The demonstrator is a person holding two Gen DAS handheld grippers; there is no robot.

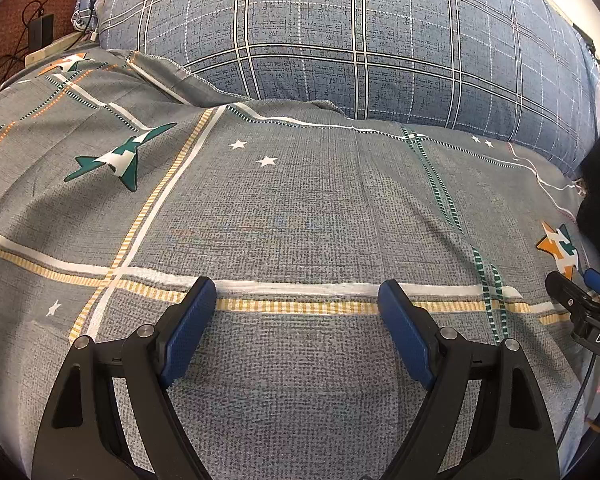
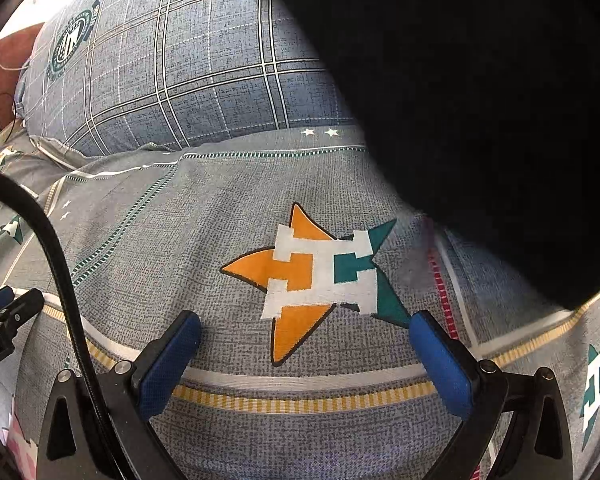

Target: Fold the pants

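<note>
The left gripper hangs over the bed with its two blue fingers spread wide and nothing between them. The right gripper is spread wide too and holds nothing. It sits just above a big orange and green star printed on the sheet.

The pants look like the big black shape on the far right of the right camera's view. It is dark and very close, so it is hard to be sure, and no legs or waist can be made out. In the left camera's view only a black bit shows at the right edge. A blue checked pillow lies at the far side of the bed.

The step now seems to be getting hold of the pants, so the folding has not started. To do it well, the right gripper should go right and far toward the black cloth and pinch one edge. The left gripper should come over to the right and take another edge. Then both can spread the pants flat on the bed. A bunched grab could make a messy fold.
</note>
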